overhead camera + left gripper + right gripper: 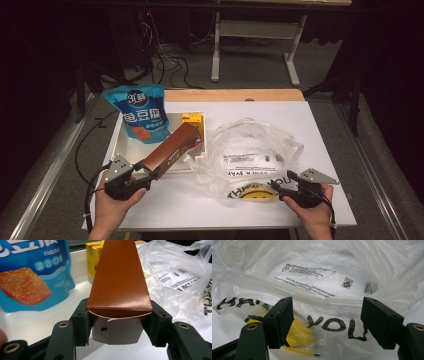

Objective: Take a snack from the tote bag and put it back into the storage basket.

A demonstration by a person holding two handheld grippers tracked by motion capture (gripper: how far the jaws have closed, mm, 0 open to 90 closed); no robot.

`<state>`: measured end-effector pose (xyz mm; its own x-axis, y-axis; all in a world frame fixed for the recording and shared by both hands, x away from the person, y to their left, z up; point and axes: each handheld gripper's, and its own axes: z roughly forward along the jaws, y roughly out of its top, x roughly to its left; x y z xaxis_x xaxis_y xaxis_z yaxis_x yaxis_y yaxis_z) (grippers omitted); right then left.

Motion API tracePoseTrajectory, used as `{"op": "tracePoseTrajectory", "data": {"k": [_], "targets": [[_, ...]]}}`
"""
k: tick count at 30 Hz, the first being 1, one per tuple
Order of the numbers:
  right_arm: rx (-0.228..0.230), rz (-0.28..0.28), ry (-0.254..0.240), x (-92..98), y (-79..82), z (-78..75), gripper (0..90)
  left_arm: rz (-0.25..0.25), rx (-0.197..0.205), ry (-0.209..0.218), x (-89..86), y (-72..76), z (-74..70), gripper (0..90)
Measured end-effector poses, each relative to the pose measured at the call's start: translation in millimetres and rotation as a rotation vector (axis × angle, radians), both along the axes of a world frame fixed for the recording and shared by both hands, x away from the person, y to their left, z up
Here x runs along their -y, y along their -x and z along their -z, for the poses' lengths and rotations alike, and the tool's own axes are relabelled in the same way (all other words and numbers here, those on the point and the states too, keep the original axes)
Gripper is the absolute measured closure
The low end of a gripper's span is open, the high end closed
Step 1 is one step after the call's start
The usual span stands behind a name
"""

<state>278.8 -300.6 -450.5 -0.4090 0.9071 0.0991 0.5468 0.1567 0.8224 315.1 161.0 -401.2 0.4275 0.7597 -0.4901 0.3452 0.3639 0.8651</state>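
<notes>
My left gripper (149, 174) (119, 322) is shut on the near end of a long brown carton (172, 146) (117, 277), whose white tuck flap faces the camera. The carton slants up and away over a white tray (129, 150). To its right lies a crumpled clear plastic bag (252, 152) (319, 272) printed with black letters and a yellow face. At the bag's near edge my right gripper (283, 184) (327, 322) is open, its jaws set wide apart on either side of the loose film, and the pads are not pressing on it.
A blue fish tofu pouch (138, 112) (30, 272) leans at the tray's back left. A yellow box (193, 120) (93, 257) stands at the tray's back right. The white tabletop (310, 125) ends close to the bag's right side. Cables and a frame lie on the floor beyond.
</notes>
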Motion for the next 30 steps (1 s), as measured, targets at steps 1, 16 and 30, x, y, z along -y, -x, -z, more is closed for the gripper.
{"op": "tracePoseTrajectory", "data": {"k": [1, 16, 30], "targets": [[0.000, 0.000, 0.000, 0.0, 0.0, 0.0, 26.6, 0.000, 0.000, 0.000, 0.0, 0.0, 0.0, 46.0], [0.000, 0.001, -0.001, 0.1, -0.2, 0.3, 27.0, -0.084, -0.021, -0.005, -28.0, -9.3, 10.7, 46.0], [0.003, -0.001, -0.002, 0.2, -0.3, 0.6, 27.4, -0.107, -0.073, -0.063, -31.6, -18.0, 32.5, 46.0]]}}
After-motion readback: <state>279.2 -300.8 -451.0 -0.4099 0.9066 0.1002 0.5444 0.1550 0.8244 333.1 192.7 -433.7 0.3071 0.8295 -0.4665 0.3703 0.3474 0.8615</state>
